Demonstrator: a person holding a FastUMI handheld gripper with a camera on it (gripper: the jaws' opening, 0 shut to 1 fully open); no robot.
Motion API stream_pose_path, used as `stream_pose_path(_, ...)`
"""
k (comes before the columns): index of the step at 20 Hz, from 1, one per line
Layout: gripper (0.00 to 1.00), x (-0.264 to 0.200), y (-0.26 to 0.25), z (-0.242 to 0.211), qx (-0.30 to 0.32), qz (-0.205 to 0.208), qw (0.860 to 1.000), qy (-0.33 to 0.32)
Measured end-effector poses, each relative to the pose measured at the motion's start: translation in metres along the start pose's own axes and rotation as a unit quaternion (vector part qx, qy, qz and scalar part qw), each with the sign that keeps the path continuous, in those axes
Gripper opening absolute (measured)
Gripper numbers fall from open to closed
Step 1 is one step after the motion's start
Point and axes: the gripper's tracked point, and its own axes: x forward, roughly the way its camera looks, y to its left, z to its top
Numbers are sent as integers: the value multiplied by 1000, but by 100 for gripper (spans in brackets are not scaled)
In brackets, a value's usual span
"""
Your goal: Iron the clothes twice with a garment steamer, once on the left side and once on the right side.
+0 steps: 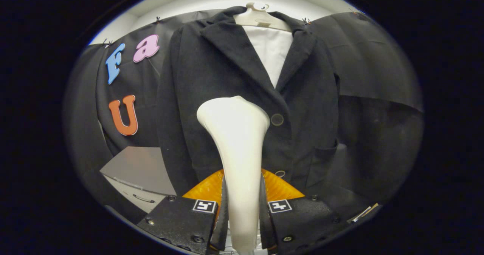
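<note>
A dark jacket (227, 81) hangs on a pale hanger (261, 19) over a white shirt front (273, 53), straight ahead of me. My gripper (242, 206) is shut on the handle of a white garment steamer (238, 141). The steamer rises upright from between my fingers, and its wide head (234, 113) lies against the jacket's front, beside the upper button (277, 119). A second button (280, 173) shows lower down, near the right finger. The steamer's face is turned away from me, so I cannot see the contact itself.
A grey cabinet top (138, 168) with a drawer handle (143, 199) stands low to the left of the jacket. Black cloth covers the wall behind and to both sides. A jacket pocket (321, 160) sits to the right of the steamer.
</note>
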Motion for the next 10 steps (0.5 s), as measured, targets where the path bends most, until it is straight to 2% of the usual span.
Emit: stream_pose_path(10, 37, 9, -16, -55, 1, -30, 999, 36)
